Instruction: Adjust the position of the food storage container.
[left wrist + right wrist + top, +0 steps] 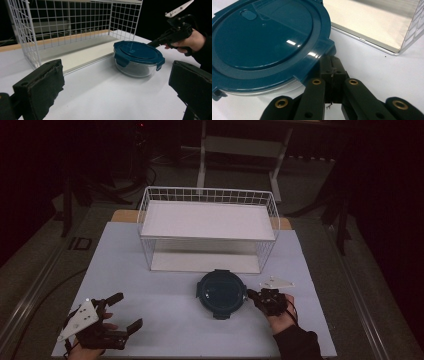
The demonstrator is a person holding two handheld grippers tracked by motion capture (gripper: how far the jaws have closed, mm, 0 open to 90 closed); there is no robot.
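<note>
At the left near edge of the worktop (150,320), the left gripper (122,311) rests in a hand with its fingers (40,87) spread wide open, holding nothing. In the middle sits a round glass food container (220,295) with a dark blue snap lid (136,51), just in front of the white wire basket (207,227). On its right side, the right gripper (251,295) has its fingers (332,70) pressed together, tips right at the lid's side clip (325,48).
</note>
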